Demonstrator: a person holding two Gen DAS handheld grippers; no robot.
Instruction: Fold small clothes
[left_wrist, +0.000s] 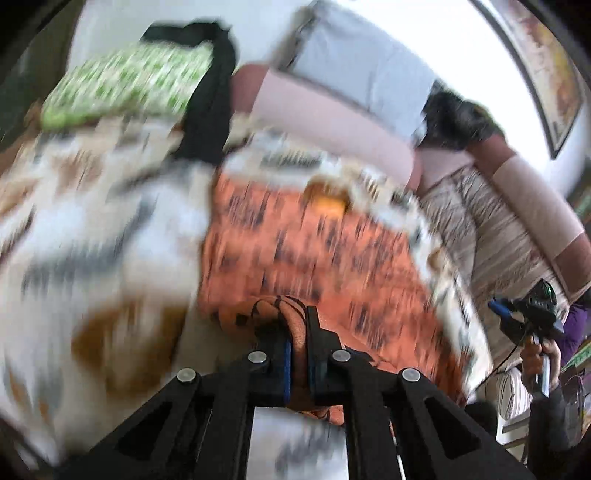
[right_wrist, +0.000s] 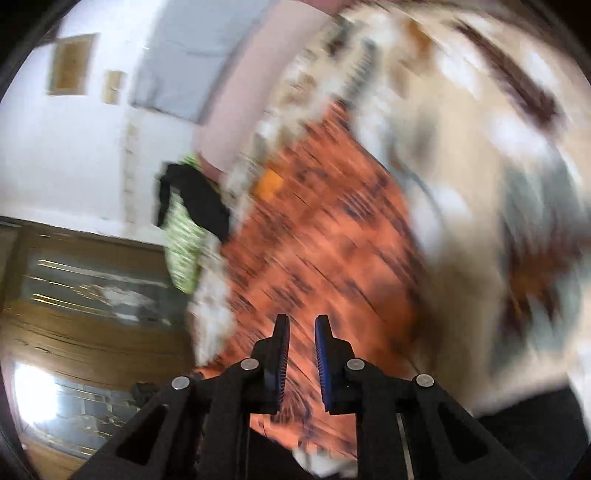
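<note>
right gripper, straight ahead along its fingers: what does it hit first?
Most likely the orange patterned garment: the right gripper, jaws apart and empty, points right at it. The frame is motion-blurred, so depth is unclear.

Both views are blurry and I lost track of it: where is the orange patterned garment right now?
The orange garment lies on the patterned bedspread, centre of both views; the left gripper pinches its near edge, and the right gripper is open above it.

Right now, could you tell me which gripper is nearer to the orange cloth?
Left. The left gripper is shut on a bunched edge of the orange cloth. The right gripper hangs open just above the cloth, gripping nothing.
</note>
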